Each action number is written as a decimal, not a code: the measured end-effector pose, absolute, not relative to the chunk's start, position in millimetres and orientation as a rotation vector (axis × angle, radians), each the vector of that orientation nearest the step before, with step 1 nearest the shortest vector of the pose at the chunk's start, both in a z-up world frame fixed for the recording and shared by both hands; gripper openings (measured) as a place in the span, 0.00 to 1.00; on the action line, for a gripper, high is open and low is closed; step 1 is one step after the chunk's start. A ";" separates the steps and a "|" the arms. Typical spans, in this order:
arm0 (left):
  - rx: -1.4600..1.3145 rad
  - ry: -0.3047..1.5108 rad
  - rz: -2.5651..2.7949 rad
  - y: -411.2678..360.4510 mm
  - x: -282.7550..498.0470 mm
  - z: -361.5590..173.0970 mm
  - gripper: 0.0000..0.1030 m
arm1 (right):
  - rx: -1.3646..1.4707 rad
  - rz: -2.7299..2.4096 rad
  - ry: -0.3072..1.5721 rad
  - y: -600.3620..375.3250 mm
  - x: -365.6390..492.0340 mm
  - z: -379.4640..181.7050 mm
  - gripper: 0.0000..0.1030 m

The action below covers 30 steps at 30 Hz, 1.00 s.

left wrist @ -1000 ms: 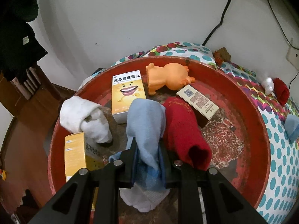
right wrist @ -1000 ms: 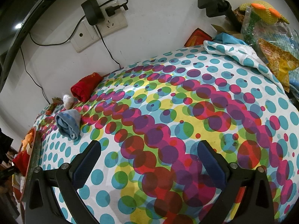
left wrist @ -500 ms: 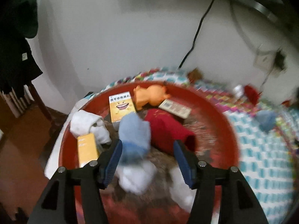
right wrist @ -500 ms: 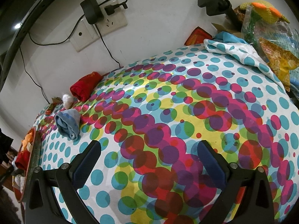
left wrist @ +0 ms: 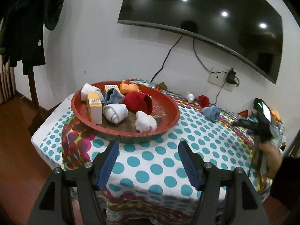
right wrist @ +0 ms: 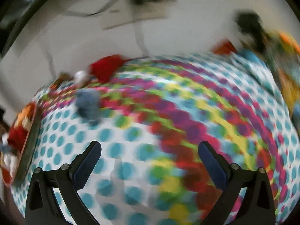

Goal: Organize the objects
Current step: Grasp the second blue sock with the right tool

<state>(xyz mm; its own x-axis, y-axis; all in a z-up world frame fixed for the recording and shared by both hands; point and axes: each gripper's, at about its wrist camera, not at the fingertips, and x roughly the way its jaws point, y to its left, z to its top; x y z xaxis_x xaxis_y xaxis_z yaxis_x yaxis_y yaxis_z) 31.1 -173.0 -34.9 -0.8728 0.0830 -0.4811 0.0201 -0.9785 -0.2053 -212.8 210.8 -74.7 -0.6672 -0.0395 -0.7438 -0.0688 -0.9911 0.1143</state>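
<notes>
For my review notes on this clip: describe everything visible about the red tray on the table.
The red tray is round and shallow, with a raised rim and a worn, mottled floor where the paint looks rubbed off; its outer wall looks dull and scuffed. It sits flat on the spotted tablecloth at the table's far left end. Inside lie rolled socks in white, blue and red, two yellow boxes and an orange toy. Neither gripper touches it.

We are in a home: a wall-mounted TV (left wrist: 206, 24), clothes (left wrist: 24, 24) hanging in a corner, a socket (left wrist: 222, 78) with a charger, and a dotted cloth (left wrist: 196, 136) over the desk.
</notes>
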 end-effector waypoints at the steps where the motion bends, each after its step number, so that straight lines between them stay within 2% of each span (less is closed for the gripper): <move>1: -0.779 -0.289 2.995 -170.1 31.6 -37.6 0.66 | -1.262 2.864 0.149 196.5 -216.3 -71.1 1.00; 4: -0.768 -0.246 2.955 -166.0 30.8 -40.0 0.66 | -1.227 2.905 -0.035 151.3 -235.9 -64.2 1.00; 6: -0.758 -0.263 2.979 -168.8 32.1 -41.5 0.66 | -1.251 2.921 -0.128 128.0 -254.3 -69.3 0.94; 7: -0.755 -0.289 2.966 -171.7 32.7 -42.6 0.66 | -1.280 2.910 -0.148 121.1 -262.7 -73.3 0.86; 9: -0.774 -0.318 2.948 -175.2 29.8 -44.4 0.66 | -1.350 2.881 -0.165 110.3 -280.1 -84.4 0.42; 11: -0.795 -0.340 2.940 -178.2 27.2 -47.0 0.66 | -1.397 2.847 -0.139 108.4 -292.7 -94.2 0.31; 18: -0.818 -0.359 2.915 -179.0 24.4 -50.0 0.66 | -1.374 2.836 0.005 120.8 -298.0 -96.5 0.21; 30: -0.830 -0.316 2.929 -170.4 28.0 -49.6 0.66 | -1.321 2.804 0.034 159.0 -263.2 -71.0 0.21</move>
